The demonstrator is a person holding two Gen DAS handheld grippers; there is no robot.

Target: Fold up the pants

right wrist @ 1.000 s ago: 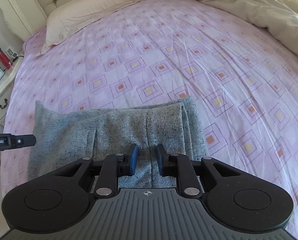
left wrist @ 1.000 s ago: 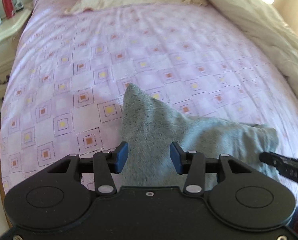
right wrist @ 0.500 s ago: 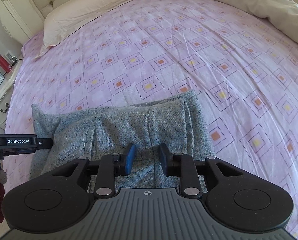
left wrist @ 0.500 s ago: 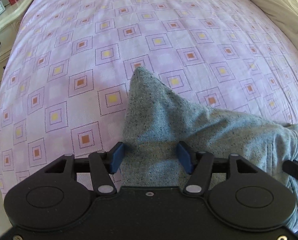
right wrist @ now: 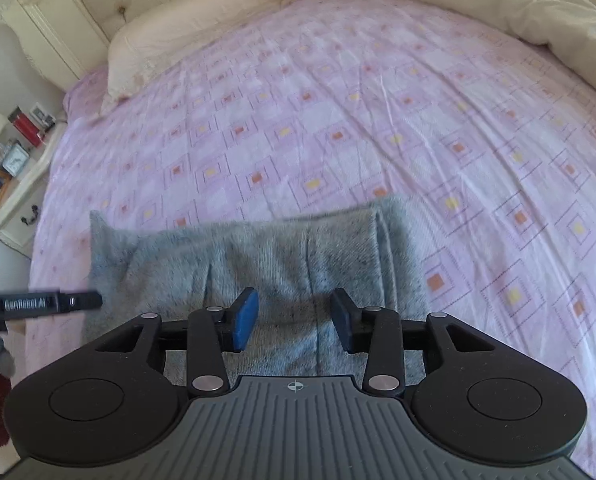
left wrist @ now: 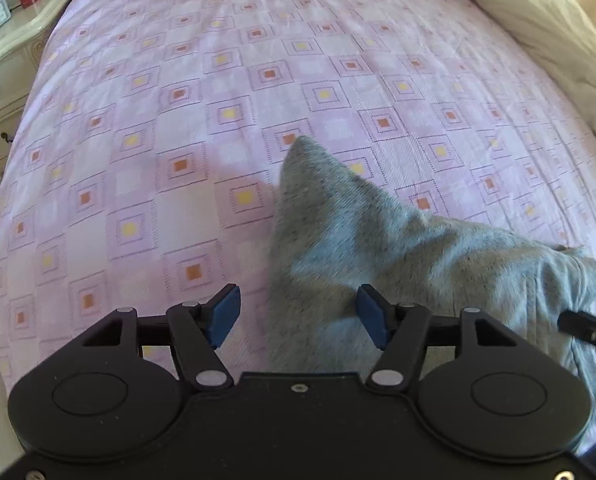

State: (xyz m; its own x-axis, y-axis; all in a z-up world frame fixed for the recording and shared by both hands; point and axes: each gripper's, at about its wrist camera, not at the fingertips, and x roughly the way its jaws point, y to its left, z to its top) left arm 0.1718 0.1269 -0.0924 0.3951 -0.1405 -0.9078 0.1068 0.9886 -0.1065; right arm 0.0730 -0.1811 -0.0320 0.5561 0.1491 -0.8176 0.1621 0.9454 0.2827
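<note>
Grey speckled pants [left wrist: 377, 248] lie folded on the pink patterned bedsheet [left wrist: 178, 120]. In the left wrist view my left gripper [left wrist: 298, 318] is open, with its jaws wide apart over the near left edge of the pants and nothing between them. In the right wrist view the pants [right wrist: 282, 256] form a wide folded band. My right gripper [right wrist: 294, 318] is open just above the near middle of the band. The left gripper's tip [right wrist: 70, 302] shows at the left edge there. The right gripper's tip [left wrist: 585, 330] shows at the right in the left wrist view.
A cream duvet [right wrist: 497, 4] is bunched along the right and far side of the bed. A cream pillow [right wrist: 202, 28] lies at the headboard. A white nightstand [left wrist: 6, 40] with a clock and a red bottle stands left of the bed.
Both grippers have opened wider. The right one went from nearly shut on the fabric to open. Both have pulled back a little from the pants, which now lie free.
</note>
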